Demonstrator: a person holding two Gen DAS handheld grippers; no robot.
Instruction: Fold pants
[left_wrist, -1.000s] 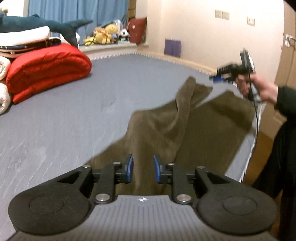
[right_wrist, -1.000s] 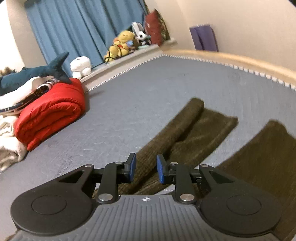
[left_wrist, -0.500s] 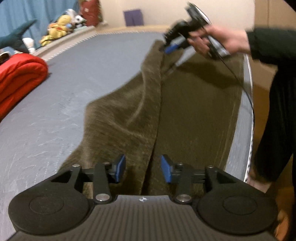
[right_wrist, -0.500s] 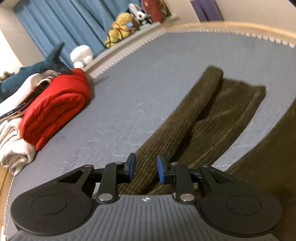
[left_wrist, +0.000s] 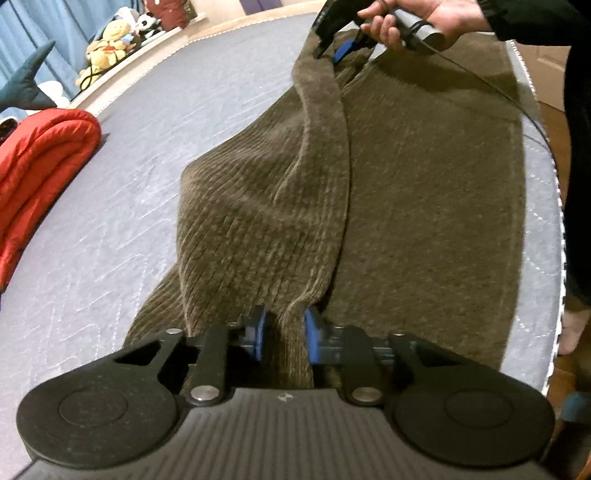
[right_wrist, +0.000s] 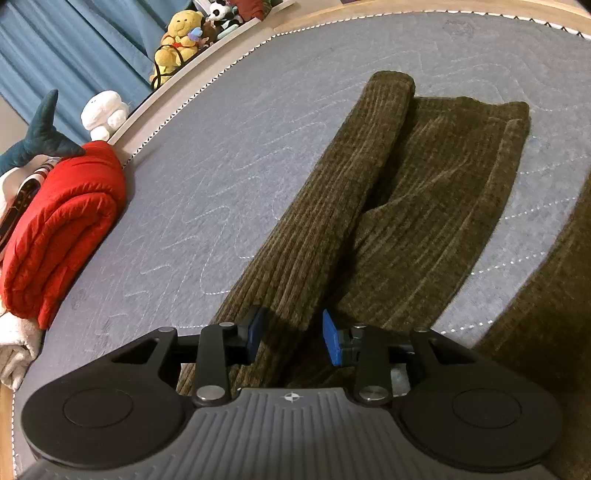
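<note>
Brown corduroy pants (left_wrist: 424, 192) lie spread on the grey mattress (left_wrist: 110, 229), one leg bunched into a long raised ridge. My left gripper (left_wrist: 285, 332) is low over the near end of that ridge. Its jaws are closing, and the blue pads pinch a fold of the fabric. At the far end, a hand (left_wrist: 424, 18) holds my right gripper (left_wrist: 332, 50) down at the cloth. In the right wrist view, the right gripper (right_wrist: 291, 334) straddles the rolled leg of the pants (right_wrist: 424, 206). Its jaws are opening, with fabric lying between the pads.
A folded red quilt (right_wrist: 62, 221) lies at the left side of the mattress (right_wrist: 221, 184), with a shark plush (right_wrist: 40, 136) and white bedding behind it. Stuffed toys (right_wrist: 177, 33) line the sill below blue curtains. The mattress edge (left_wrist: 554, 221) runs close on the right, beside a bare foot (left_wrist: 576, 328).
Both grippers have dropped closer to the pants. The left jaws widened, then closed around the fabric ridge. The right jaws have spread apart over the rolled leg.
</note>
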